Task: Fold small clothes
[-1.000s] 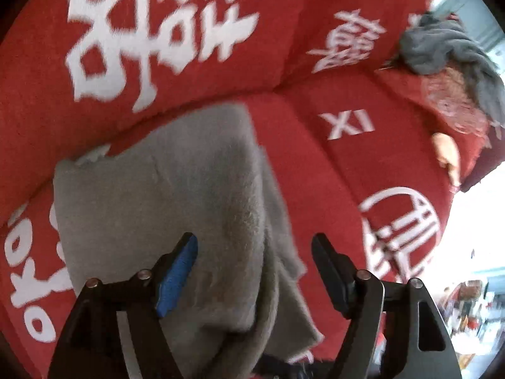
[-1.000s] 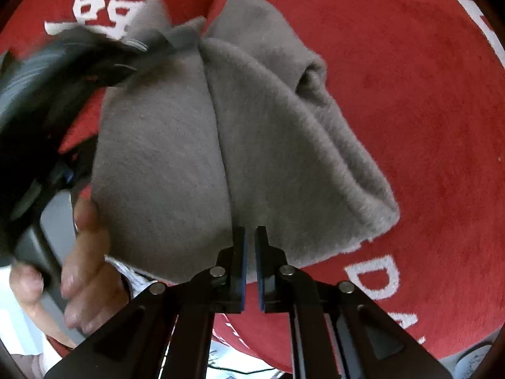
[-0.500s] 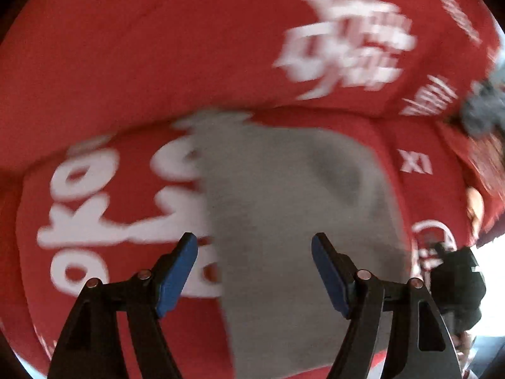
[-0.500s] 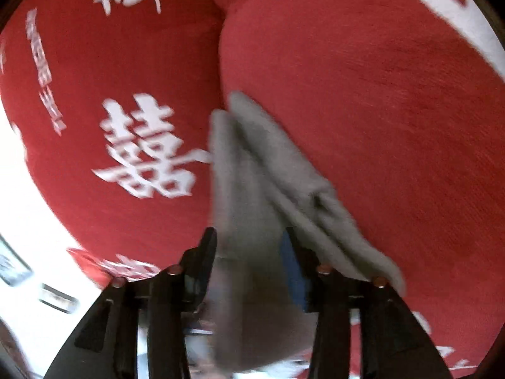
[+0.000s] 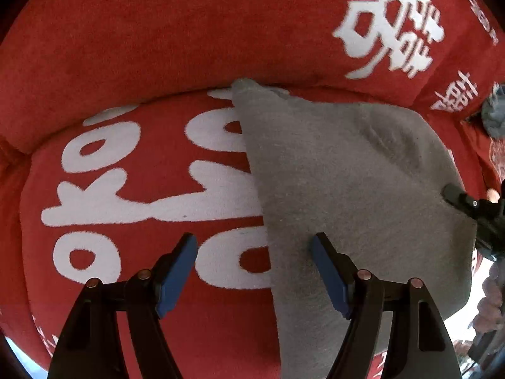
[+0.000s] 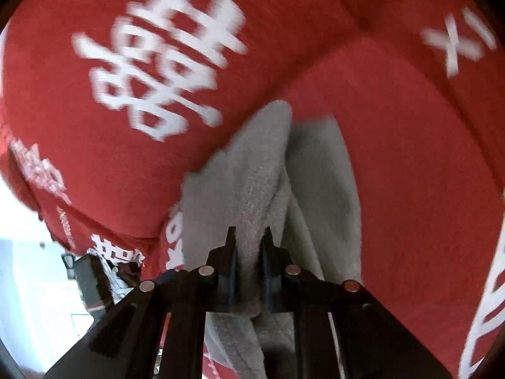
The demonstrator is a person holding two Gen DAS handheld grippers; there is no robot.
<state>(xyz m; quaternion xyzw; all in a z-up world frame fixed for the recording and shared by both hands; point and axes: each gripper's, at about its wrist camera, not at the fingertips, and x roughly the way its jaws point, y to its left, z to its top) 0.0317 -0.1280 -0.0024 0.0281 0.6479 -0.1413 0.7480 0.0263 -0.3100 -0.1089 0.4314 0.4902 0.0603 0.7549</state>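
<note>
Here is the grey fleecy garment (image 5: 353, 195), a small soft piece of clothing, lying on the red plush sofa cover with white lettering (image 5: 126, 164), its far corner tucked up against the backrest. The left gripper (image 5: 254, 271) hangs over the garment's left edge with its blue-padded jaws spread wide and nothing between them, one finger above bare red cover, the other above grey cloth. Over on the right side, the right gripper (image 6: 249, 265) has a thick bunch of the grey fabric between its jaws, which are closing on it; in its own view the cloth runs away from the fingers in two layers, one lapped over the other. So at least one fold looks made, the garment already doubled into a rough slab. What seems left is another fold or a tidy-up, and far off at the right edge a darker grey heap of cloth (image 5: 494, 112) sits waiting, blurred and small.
</note>
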